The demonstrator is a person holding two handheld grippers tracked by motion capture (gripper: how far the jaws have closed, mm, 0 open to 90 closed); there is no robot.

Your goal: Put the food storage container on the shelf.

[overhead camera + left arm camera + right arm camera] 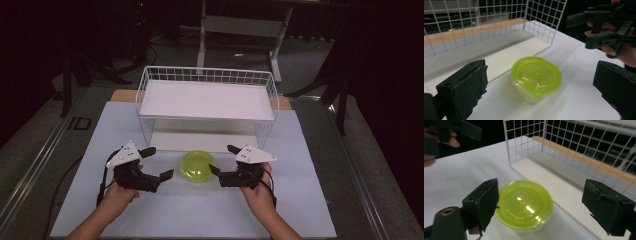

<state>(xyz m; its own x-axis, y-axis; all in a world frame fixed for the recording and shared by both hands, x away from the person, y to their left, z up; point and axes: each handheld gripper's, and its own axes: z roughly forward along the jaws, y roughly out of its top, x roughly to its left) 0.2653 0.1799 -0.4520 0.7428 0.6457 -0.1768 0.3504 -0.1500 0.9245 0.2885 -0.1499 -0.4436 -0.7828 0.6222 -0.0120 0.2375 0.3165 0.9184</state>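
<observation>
Green-lidded container (pixel 197 165) — flanked by both hand-held, open-fingered grippers, left (pixel 157 163) and right (pixel 223 160).

Dim room, bright tabletop, lid glare, slight blur.

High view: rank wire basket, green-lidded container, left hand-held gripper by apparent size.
1. wire basket, clearly the largest.
2. left hand-held gripper, wider than the container.
3. green-lidded container, the smallest, though near the gripper in extent.

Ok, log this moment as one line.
left gripper: open, left of container | right gripper: open, right of container | lidded green container: on table, ungripped | wire rack: behind it
</observation>
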